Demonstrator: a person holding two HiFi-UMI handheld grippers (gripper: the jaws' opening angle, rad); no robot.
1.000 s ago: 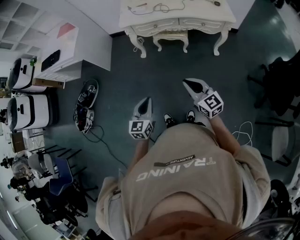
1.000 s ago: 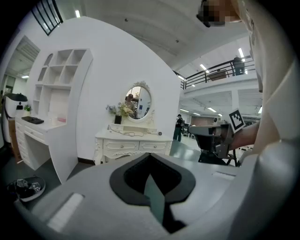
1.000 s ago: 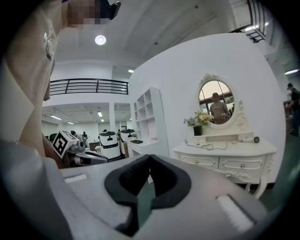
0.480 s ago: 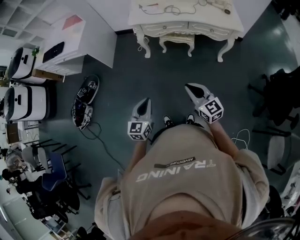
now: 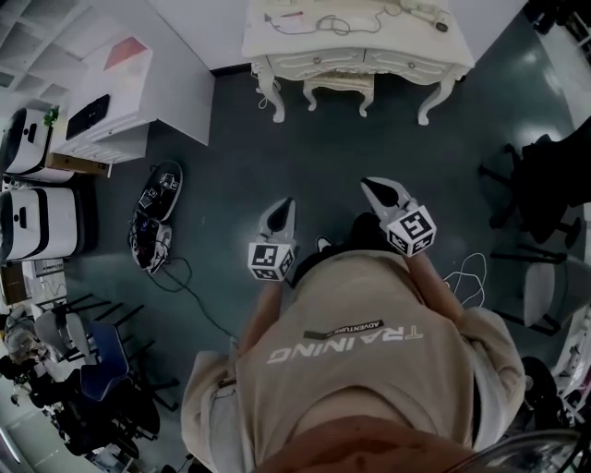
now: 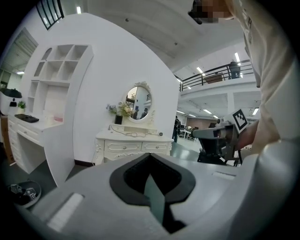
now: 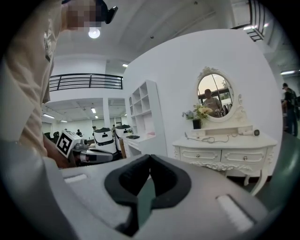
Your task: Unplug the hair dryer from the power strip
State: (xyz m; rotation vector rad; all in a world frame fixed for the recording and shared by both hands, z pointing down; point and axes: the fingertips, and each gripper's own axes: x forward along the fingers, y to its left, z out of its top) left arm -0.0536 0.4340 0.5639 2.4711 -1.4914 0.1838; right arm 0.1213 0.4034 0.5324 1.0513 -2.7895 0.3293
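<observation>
Left hand-held gripper (image 5: 283,208) and right hand-held gripper (image 5: 373,189) are both clenched and empty, well apart from the bench (image 5: 392,42) at top centre. The risk, I think, is grabbing the loose cable (image 5: 325,20) and not the plug.

A thin cord (image 5: 325,20) lies looped on the white tabletop (image 5: 383,35), leading toward a pale, indistinct object (image 5: 427,11) near its right end.

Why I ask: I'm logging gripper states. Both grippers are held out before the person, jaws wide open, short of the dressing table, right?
No: the jaws are together, not wide open; each gripper view shows it. The left gripper and right gripper are held out, short of the dressing table.
</observation>
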